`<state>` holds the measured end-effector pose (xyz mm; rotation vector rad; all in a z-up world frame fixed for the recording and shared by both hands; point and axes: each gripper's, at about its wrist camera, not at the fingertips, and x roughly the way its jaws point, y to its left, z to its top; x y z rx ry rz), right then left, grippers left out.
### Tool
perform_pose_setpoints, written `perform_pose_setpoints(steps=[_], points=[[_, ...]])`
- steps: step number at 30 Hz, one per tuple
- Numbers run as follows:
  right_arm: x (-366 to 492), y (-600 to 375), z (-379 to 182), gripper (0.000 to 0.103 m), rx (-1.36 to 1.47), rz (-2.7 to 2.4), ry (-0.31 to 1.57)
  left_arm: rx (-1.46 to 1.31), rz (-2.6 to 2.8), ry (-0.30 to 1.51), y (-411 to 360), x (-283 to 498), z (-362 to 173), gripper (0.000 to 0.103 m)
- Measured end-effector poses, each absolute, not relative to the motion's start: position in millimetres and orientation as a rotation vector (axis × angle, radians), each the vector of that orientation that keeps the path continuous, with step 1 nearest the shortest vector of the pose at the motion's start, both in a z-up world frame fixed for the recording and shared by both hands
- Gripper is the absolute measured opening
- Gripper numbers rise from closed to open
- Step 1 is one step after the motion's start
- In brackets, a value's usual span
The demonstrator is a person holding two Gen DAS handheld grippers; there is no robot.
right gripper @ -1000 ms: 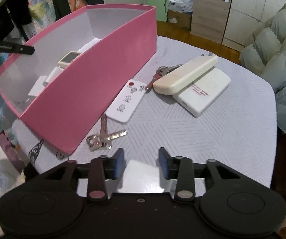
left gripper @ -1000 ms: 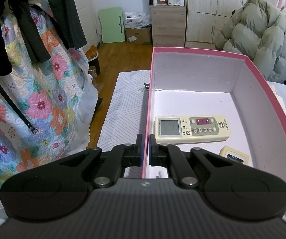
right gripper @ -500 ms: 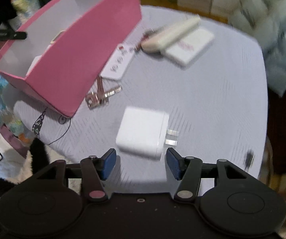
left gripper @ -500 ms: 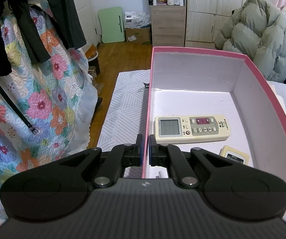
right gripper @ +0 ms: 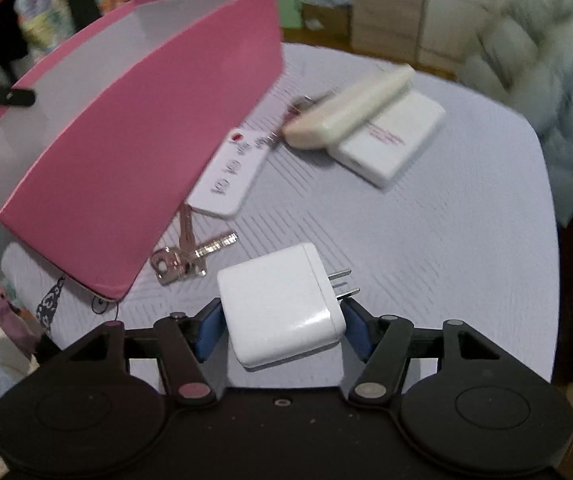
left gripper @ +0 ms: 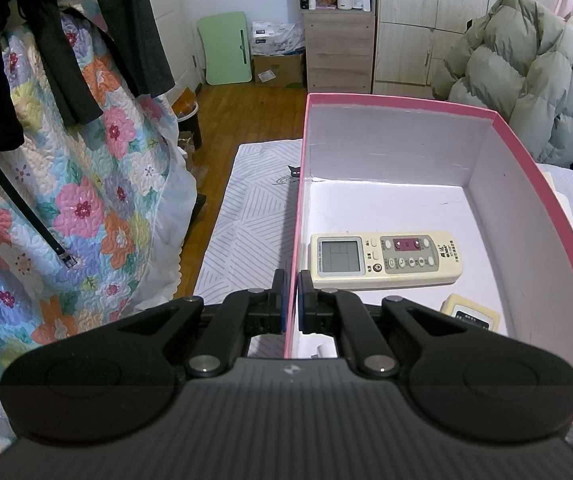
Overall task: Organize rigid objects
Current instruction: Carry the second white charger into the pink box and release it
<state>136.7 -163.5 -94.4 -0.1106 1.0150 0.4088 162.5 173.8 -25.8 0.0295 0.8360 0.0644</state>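
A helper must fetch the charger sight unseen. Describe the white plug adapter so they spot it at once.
Start at the big pink box on the grey striped table cover. Just off its near corner, past the bunch of keys, lies the white plug adapter, flat between the right gripper's open blue pads. It alone is a chunky cube with two metal prongs.

The box [right gripper: 134, 128] is pink outside and white within, beside it a white charger [right gripper: 278, 304], a white remote [right gripper: 230, 168] with a red button, silver keys [right gripper: 186, 258] and a pale grey line-patterned tablecloth [right gripper: 426, 240], left of it a floral quilt [left gripper: 86, 208].
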Motion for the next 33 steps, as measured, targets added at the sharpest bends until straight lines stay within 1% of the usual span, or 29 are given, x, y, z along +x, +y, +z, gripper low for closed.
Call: perform_pose_setpoints(steps=[6,11,17,21,24,26,29,33], points=[[144.8,-164.9,-91.0,0.067,-0.096,0.400,0.984,0.029,0.064,0.835,173.8,162.9,-26.0,0.004],[141.7,-173.7,-72.9,0.067,-0.055,0.390,0.947,0.002,0.077,0.826,174.6,162.5,-27.4,0.004],[138.0,-172.5,-11.3,0.067,-0.027,0.499,0.837,0.023,0.075,0.817,172.1,159.6,-27.3,0.004],[134.1,-145.1,29.1,0.067,-0.042,0.664,0.735,0.025,0.071,0.818,171.9,159.4,-26.7,0.004],[147.0,-110.2,40.6,0.067,-0.112,0.766,0.725,0.113,0.060,0.791,163.5,154.4,-28.6,0.004],[159.2,-81.0,40.5,0.067,-0.224,0.790,0.733,0.118,0.056,0.784,163.2,153.2,-28.9,0.004],[183.1,-35.9,27.7,0.067,-0.422,0.839,0.787,0.086,0.039,0.789,169.2,154.9,-26.7,0.003],[214.3,5.7,0.5,0.067,-0.580,0.878,0.907,0.063,0.020,0.796,173.9,156.6,-25.8,0.003]])
